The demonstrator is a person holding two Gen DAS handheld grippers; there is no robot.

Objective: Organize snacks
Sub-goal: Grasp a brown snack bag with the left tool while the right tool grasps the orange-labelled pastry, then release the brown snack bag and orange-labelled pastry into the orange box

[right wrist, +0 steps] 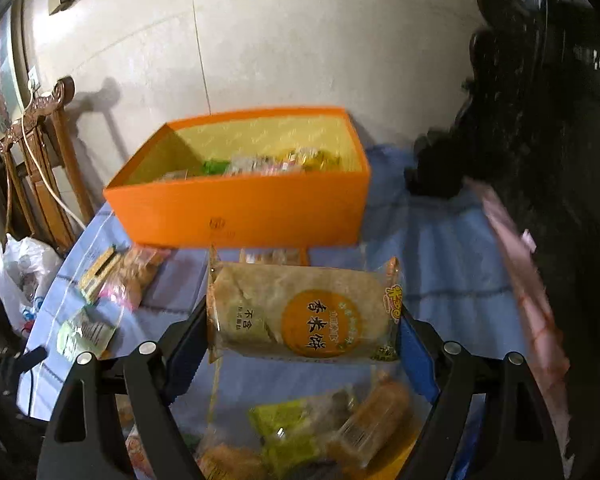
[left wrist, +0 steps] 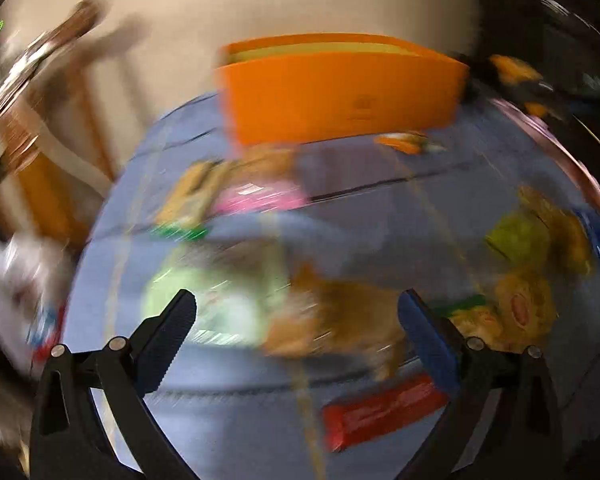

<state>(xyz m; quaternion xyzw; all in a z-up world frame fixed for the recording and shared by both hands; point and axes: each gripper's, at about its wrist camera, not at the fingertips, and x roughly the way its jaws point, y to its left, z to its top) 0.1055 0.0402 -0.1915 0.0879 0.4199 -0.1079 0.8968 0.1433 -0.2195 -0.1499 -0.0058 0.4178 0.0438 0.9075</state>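
Gripped crosswise between the right gripper's (right wrist: 302, 330) spread jaws, a rice-cracker packet (right wrist: 300, 312) with an orange round label hangs above the blue checked cloth (right wrist: 440, 276) that covers the table; the pads press on both its short ends. Below it, at the table's near edge, lies a loose heap of snacks (right wrist: 300, 436) in clear and green wrappers. Behind the packet an open orange box (right wrist: 244, 208) stands toward the table's far edge, near the pale wall (right wrist: 280, 40), already holding several wrapped snacks in its yellow-lined inside. Along the left edge rest a few more packets (right wrist: 120, 276), one pale green, one with pink print. A white plastic bag (right wrist: 16, 276) sits off the table's left side beside a carved wooden chair (right wrist: 40, 140). The left wrist view is heavily smeared by motion: the left gripper (left wrist: 298, 322) has its jaws wide with nothing between them, above blurred wrappers, a red bar (left wrist: 380, 408) lying near the table's front edge.
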